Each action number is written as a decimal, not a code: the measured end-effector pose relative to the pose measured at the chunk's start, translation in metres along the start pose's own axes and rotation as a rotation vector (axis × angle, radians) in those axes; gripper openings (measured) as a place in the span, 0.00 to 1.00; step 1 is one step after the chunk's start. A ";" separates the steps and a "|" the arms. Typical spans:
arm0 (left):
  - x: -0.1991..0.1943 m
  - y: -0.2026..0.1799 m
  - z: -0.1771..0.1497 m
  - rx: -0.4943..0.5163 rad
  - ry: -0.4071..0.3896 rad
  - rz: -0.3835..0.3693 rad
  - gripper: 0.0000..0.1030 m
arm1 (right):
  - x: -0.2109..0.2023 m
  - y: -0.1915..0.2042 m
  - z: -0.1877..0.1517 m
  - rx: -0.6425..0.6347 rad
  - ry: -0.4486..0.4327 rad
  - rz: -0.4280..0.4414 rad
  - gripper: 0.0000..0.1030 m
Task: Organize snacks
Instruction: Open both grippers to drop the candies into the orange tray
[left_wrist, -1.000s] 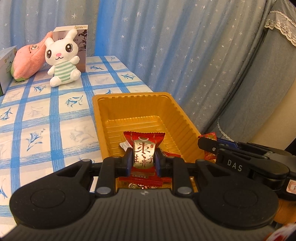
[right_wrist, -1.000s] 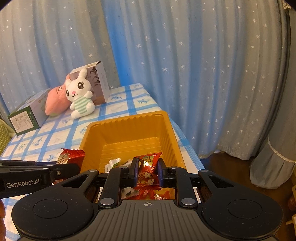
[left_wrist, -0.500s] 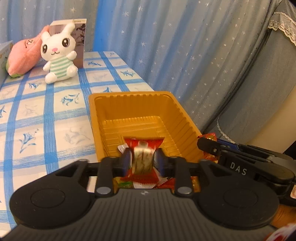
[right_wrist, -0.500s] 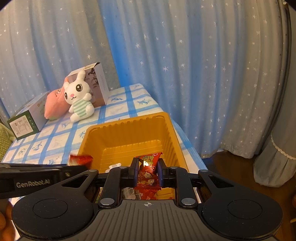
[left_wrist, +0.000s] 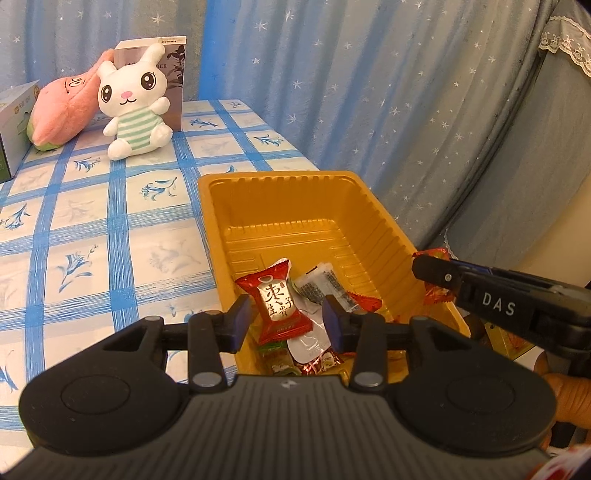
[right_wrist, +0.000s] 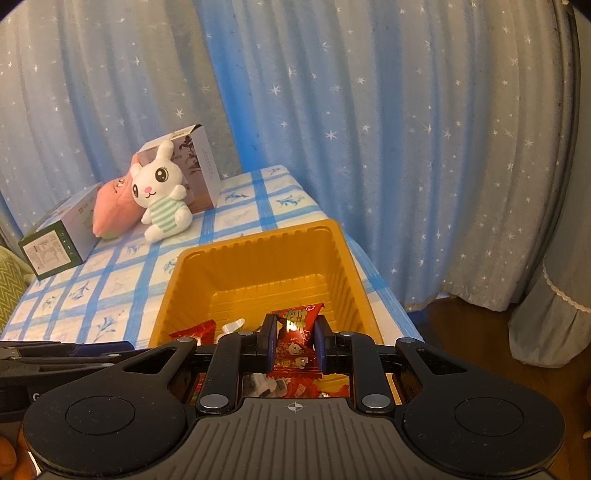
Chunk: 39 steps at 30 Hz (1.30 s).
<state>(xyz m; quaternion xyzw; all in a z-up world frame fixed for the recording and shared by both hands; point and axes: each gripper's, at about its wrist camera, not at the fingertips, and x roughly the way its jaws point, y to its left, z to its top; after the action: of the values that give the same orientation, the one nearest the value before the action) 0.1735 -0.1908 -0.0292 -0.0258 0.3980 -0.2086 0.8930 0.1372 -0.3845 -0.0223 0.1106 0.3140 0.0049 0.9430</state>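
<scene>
Over the near end of the tray (left_wrist: 284, 181), at about six o'clock, we have let the date candy (left_wrist: 279, 302) go — the left gripper (left_wrist: 287, 319) has just been opening, its pads clear of the wrapper lying between them on the pile. Our right gripper (right_wrist: 294, 345) pinches a red snack (right_wrist: 295, 341) above the same end — we judge it drops next.
</scene>
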 end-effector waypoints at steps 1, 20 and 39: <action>-0.001 0.000 0.000 0.001 -0.001 0.000 0.37 | -0.001 0.001 0.001 -0.001 -0.001 0.002 0.20; -0.006 0.004 0.003 -0.004 -0.016 0.000 0.37 | -0.001 0.009 0.007 -0.018 0.004 0.012 0.20; -0.009 0.017 0.000 -0.028 -0.031 0.030 0.50 | 0.015 0.001 0.018 0.049 0.017 0.088 0.22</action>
<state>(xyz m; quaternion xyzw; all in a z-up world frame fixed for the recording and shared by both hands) 0.1740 -0.1718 -0.0261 -0.0357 0.3872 -0.1892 0.9017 0.1596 -0.3863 -0.0173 0.1472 0.3169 0.0396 0.9361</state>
